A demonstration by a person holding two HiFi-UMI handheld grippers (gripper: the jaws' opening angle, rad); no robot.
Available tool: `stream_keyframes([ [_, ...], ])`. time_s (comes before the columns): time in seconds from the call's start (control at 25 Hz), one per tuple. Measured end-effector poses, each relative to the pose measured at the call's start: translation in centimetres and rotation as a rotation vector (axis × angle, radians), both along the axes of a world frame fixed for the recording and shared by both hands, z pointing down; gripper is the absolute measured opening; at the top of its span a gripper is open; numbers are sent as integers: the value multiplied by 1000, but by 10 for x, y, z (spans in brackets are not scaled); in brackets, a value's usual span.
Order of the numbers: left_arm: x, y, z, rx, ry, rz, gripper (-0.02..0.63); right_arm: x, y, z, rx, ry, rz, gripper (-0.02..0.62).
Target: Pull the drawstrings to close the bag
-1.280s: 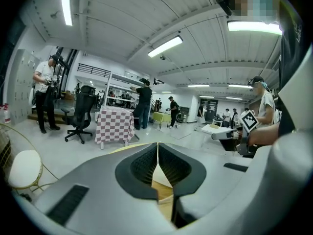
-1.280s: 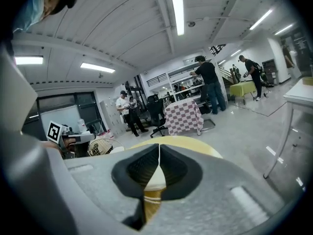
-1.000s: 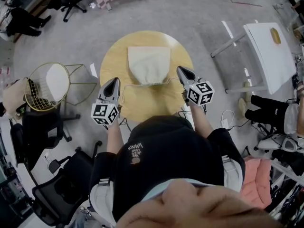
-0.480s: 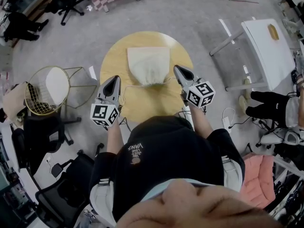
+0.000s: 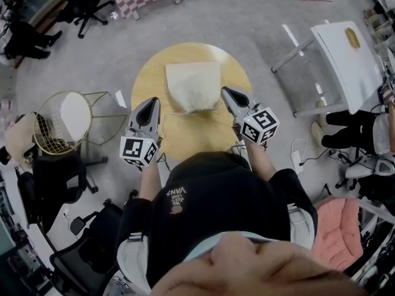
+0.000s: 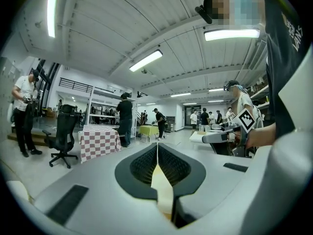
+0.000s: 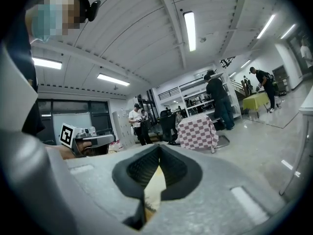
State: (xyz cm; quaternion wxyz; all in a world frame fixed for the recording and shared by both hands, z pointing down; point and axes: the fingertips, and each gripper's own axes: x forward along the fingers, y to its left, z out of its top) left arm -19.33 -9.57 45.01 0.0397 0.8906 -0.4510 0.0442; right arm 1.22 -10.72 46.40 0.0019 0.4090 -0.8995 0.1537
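A cream drawstring bag lies flat on the round wooden table, its gathered mouth toward me. My left gripper hovers at the table's near left, a little left of the mouth. My right gripper sits just right of the mouth. Both point up and away. In the left gripper view, the left gripper has its jaws closed together with nothing showing between them. The right gripper looks the same in its own view. I cannot make out the drawstrings clearly.
A gold wire basket stool stands left of the table and a white table to the right. Black office chairs are at my lower left, and a pink cushion at my lower right. People stand around a checked table across the room.
My right gripper has edged left toward the bag's mouth. The thin cord seen beside the mouth a second ago no longer shows clearly. My left gripper has hardly moved.
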Motion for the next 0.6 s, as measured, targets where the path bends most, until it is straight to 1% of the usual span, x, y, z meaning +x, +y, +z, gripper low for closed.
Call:
stream_keyframes([
  [0.28,9,10,2,0,12,56,14,-11,12,-6,13,-12,10,-2],
  [0.6,16,18,5,-7,23,100,14,-15,23,-4,9,0,30,-2],
])
